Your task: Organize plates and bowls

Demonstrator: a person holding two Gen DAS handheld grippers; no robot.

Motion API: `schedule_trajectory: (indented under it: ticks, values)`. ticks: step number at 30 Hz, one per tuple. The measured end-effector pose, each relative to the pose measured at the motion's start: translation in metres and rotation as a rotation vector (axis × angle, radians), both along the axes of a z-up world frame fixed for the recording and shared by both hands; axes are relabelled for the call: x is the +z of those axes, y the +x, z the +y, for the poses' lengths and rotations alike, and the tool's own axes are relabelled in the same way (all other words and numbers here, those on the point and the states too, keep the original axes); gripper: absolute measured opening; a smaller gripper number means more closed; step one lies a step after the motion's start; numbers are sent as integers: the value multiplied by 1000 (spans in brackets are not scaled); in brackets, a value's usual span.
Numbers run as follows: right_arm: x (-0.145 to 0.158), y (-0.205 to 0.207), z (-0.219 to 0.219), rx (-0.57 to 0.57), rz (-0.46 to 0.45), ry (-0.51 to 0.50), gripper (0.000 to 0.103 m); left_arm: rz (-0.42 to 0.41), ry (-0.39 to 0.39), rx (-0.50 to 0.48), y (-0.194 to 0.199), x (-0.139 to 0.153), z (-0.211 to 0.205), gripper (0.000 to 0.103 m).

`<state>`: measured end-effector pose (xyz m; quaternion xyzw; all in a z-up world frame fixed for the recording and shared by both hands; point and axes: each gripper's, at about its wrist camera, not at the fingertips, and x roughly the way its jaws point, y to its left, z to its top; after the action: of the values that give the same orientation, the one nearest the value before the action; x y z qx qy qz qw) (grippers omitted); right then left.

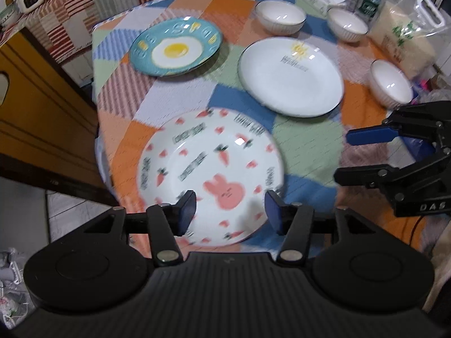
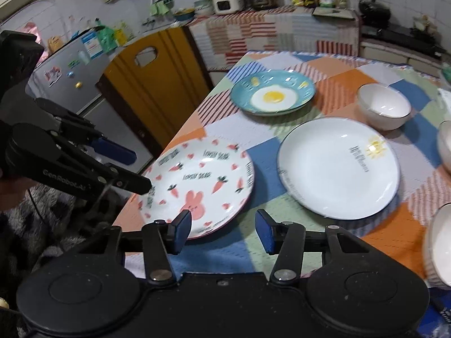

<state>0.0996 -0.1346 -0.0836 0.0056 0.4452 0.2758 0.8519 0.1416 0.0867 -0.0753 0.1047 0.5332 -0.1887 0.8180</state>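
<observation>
Sitting apart: three plates, three bowls.

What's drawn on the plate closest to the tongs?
A pink bunny, orange carrots and pink hearts on the white plate; clearest in the right wrist view.

My left gripper hangs level with its blue pads parted wide, nothing between them. My right gripper sits just beside it, to its right, jaws equally spread and empty, both fingers pointing forward.
</observation>
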Motion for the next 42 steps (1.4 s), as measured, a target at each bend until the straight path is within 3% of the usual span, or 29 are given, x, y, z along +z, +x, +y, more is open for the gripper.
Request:
schedule_trajectory:
  ticks: [3,6,10,16,20,21,23,24,25,30,35,39,42]
  values:
    - [-15,4,8,7,34,-2,57,20,26,15,4,-15,17,63]
    - [-34,11,14,2,83,9,57,46,43,29,14,-38,33,63]
    - [-58,23,24,-6,139,21,57,63,132,70,27,-72,44,63]
    - [-86,41,32,-36,205,54,57,103,109,94,37,-98,54,62]
    - [-98,50,35,-54,233,74,56,99,86,122,38,-106,56,58]
    - [-99,51,36,-56,236,80,55,95,88,142,39,-107,57,48]
    - [-101,52,37,-63,243,91,49,103,53,178,42,-109,60,38]
    - [-102,53,38,-65,244,100,40,113,27,188,44,-109,62,32]
    - [-103,53,38,-60,243,108,28,113,22,199,44,-109,62,31]
    - [-107,55,37,-70,245,130,27,60,28,187,37,-109,60,31]
    - [-113,60,30,-108,276,189,24,59,7,218,38,-110,62,32]
    - [-112,55,33,-103,227,170,23,39,36,193,33,-109,57,32]
    - [-105,49,31,-91,173,153,23,57,12,204,30,-103,57,31]
